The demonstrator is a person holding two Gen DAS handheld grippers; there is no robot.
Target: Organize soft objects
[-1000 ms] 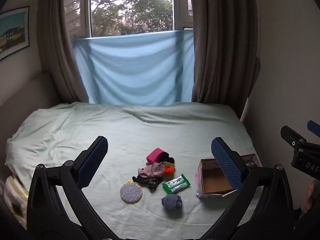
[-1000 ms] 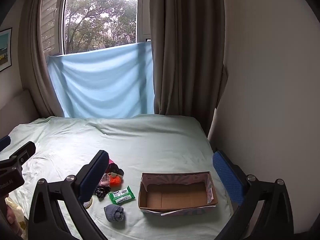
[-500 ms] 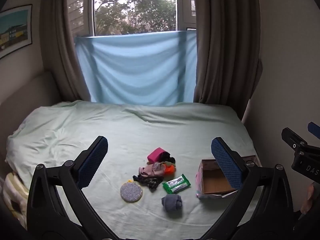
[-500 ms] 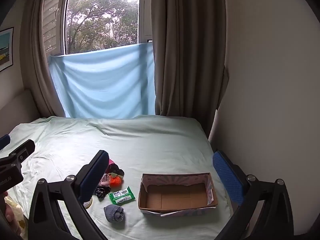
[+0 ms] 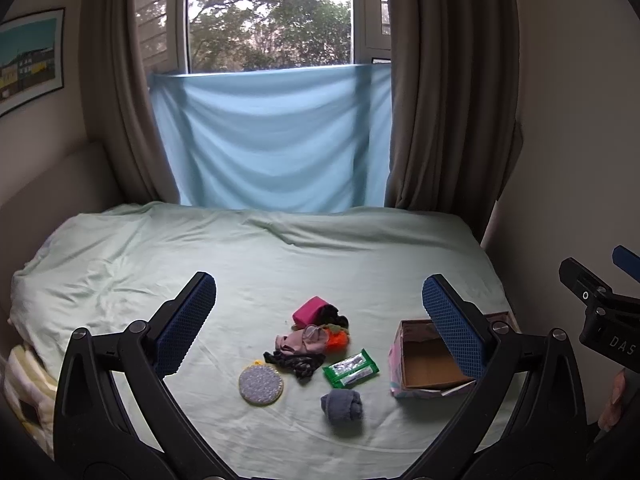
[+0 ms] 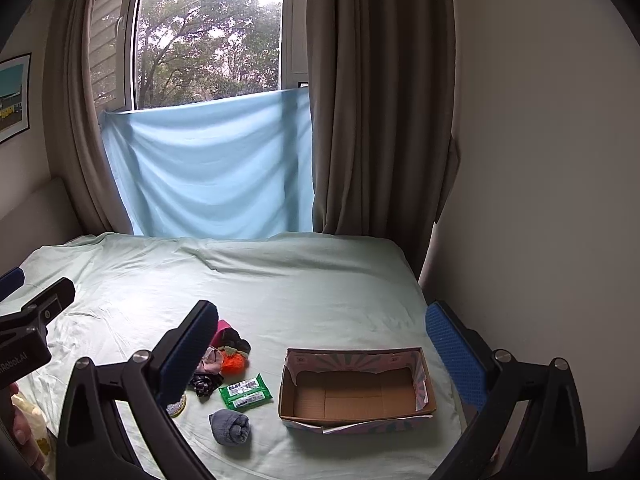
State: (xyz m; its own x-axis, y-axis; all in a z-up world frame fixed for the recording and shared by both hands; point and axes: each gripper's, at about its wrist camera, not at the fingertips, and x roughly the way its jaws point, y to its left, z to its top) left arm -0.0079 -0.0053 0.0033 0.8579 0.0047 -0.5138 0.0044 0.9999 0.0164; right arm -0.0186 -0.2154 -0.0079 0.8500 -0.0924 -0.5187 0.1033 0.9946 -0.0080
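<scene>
On the pale green bed sheet (image 5: 240, 264) lies a small heap of soft things: a pink roll (image 5: 308, 309), an orange pompom (image 5: 338, 340), a mauve cloth (image 5: 298, 342) and a dark patterned cloth (image 5: 298, 362). Near them lie a rolled grey sock (image 5: 342, 406) (image 6: 230, 426), a green packet (image 5: 351, 372) (image 6: 245, 391) and a round sparkly pad (image 5: 261, 385). An open cardboard box (image 5: 428, 364) (image 6: 356, 390) stands empty to the right. My left gripper (image 5: 319, 322) is open above the heap. My right gripper (image 6: 326, 354) is open above the box.
A light blue cloth (image 5: 272, 140) hangs across the window, with brown curtains (image 5: 440, 100) at both sides. A wall (image 6: 540, 160) borders the bed on the right. A striped cloth (image 5: 24, 384) hangs at the bed's left edge. A hand (image 6: 18, 432) holds the left gripper.
Both views have shifted slightly; the scene sits a little further right and lower in the left wrist view. Nothing on the bed has moved and both grippers stay open.
</scene>
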